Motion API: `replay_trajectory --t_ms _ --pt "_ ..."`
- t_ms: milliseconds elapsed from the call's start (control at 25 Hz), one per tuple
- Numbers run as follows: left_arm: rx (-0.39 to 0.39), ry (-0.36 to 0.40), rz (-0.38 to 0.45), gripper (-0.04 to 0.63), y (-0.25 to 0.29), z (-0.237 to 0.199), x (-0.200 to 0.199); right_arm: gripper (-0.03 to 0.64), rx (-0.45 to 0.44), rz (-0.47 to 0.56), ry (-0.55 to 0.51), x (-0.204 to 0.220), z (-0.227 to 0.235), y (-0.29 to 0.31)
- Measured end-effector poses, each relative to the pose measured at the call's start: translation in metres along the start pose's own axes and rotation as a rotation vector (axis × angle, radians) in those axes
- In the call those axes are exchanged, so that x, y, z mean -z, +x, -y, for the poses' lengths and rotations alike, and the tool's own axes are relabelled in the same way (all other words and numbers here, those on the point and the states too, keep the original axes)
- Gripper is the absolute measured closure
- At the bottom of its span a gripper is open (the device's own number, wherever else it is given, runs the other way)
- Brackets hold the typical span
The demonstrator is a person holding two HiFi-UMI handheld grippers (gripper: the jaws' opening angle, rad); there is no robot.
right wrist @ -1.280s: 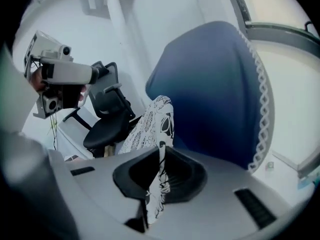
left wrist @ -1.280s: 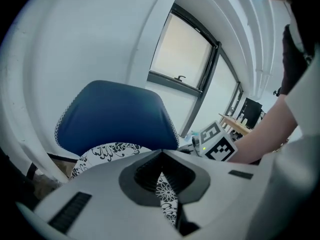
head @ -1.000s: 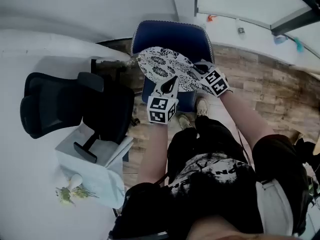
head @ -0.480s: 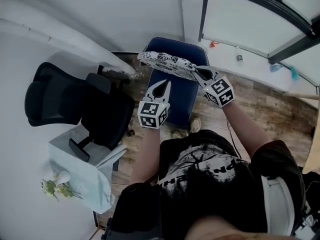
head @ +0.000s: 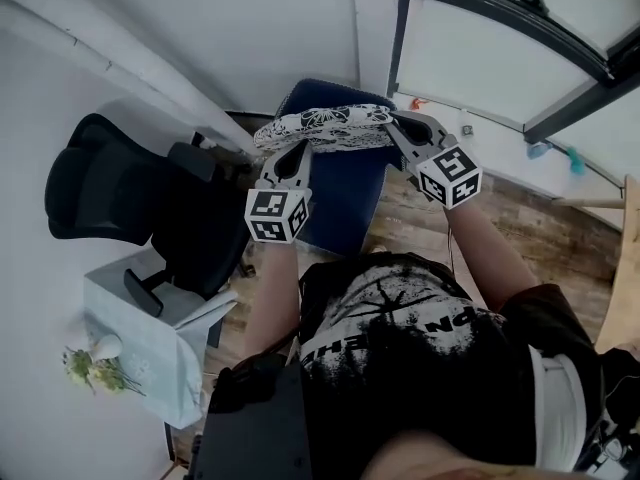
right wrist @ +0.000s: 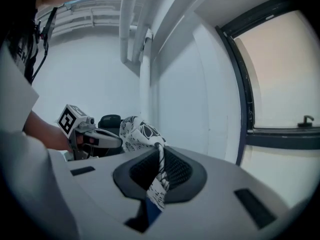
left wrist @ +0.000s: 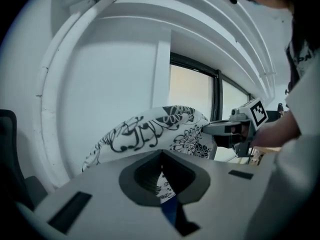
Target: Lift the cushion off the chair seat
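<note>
The cushion (head: 322, 128) lies level above the chair seat (head: 345, 206), long axis running left to right, its ends clenched in the jaws of the left gripper (head: 295, 153) and the right gripper (head: 393, 123).

Looking like a corner of an office

Showing a black swivel chair (head: 110, 183) with armrests standing beside a blue padded chair (head: 345, 203) on wood-plank flooring (head: 530, 223), with plain white walls closing it in, a white pipe (head: 100, 63) running along one of them, tall dark-framed windows (head: 470, 58) lining the far side, and a small table (head: 140, 328) under a pale cloth carrying a sprig of flowers (head: 85, 368)
</note>
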State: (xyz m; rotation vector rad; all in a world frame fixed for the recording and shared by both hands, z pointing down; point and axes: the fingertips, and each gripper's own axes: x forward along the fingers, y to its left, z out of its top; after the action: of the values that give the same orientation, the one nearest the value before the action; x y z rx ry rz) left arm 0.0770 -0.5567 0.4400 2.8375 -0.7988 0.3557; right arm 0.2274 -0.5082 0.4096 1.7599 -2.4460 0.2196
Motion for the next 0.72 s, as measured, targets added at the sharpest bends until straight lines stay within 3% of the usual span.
replay_trajectory --t_ms 360,720 --pt "-0.034 0.018 0.035 0.583 -0.023 -0.002 -0.012 0.588 0.004 0.07 -0.038 -0.031 -0.012 -0.023" --pt "-0.033 0.01 0.037 0.583 -0.032 0.006 -0.008 0.588 0.0 0.061 -0.02 -0.019 -0.024 -0.033"
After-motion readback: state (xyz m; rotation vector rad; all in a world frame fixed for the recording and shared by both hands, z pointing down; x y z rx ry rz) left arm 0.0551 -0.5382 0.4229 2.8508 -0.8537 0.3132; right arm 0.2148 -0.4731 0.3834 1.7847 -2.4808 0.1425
